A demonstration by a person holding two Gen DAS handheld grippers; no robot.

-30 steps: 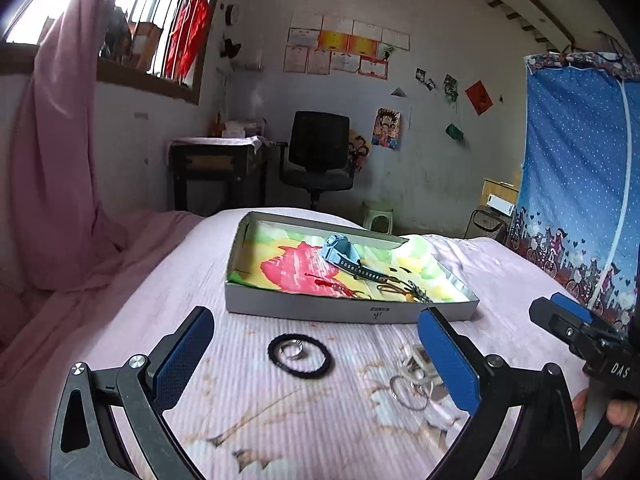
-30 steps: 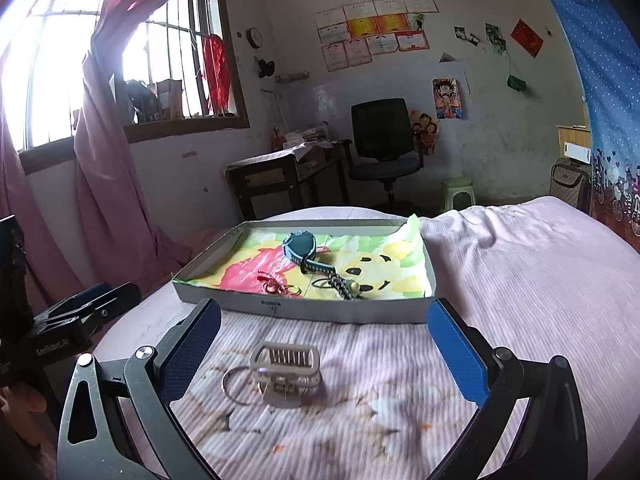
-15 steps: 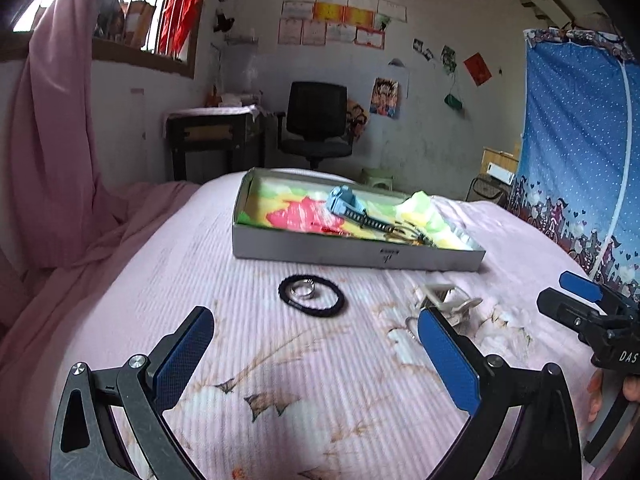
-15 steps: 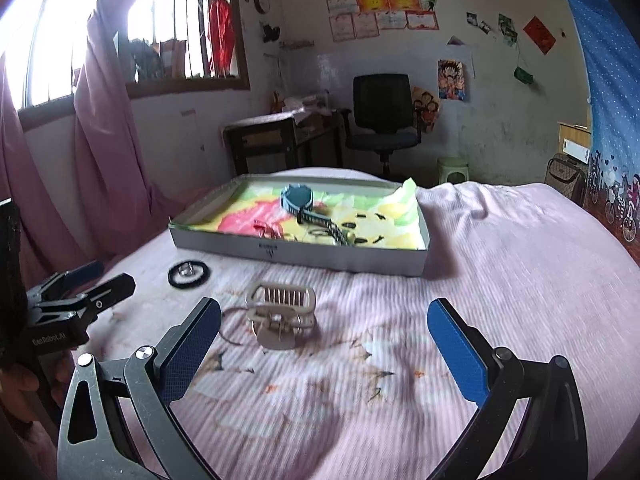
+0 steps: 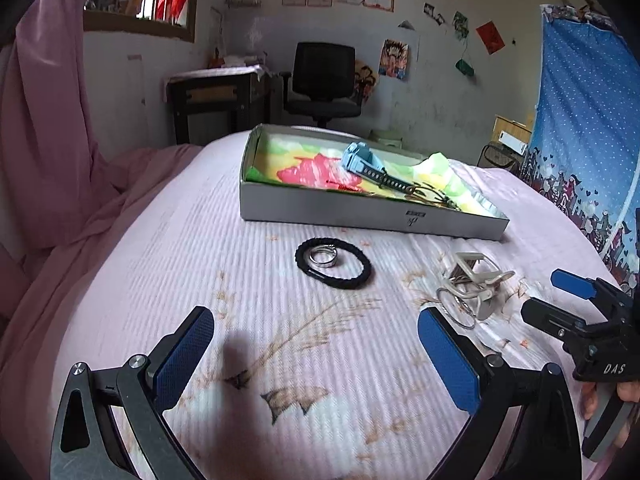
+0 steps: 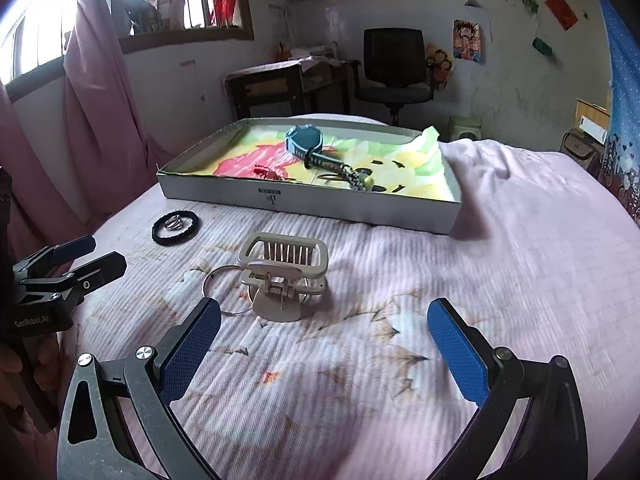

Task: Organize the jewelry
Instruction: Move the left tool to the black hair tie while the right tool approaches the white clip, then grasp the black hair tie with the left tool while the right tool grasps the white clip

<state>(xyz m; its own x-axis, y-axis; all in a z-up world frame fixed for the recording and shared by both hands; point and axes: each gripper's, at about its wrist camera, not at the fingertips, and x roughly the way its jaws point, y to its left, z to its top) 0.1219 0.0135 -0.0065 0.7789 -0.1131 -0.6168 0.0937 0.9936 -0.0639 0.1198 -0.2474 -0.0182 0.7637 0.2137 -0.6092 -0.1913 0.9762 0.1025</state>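
Both tongs empty, blades spread wide, hovering low over the bed: left tongs, right tongs. Judging by position, each lines up on its own loose piece. Black hair tie with a silver ring lying inside its loop sits ahead of the left; beige hair claw over a thin wire hoop ahead of the right. Shallow box beyond already holds a blue watch and small pieces. Its near wall stands between the loose items and the lining

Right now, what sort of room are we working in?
Most likely a bedroom that doubles as a study: the work surface is a bed under a pink sheet, with a desk and office chair by the wall, and a curtained window.
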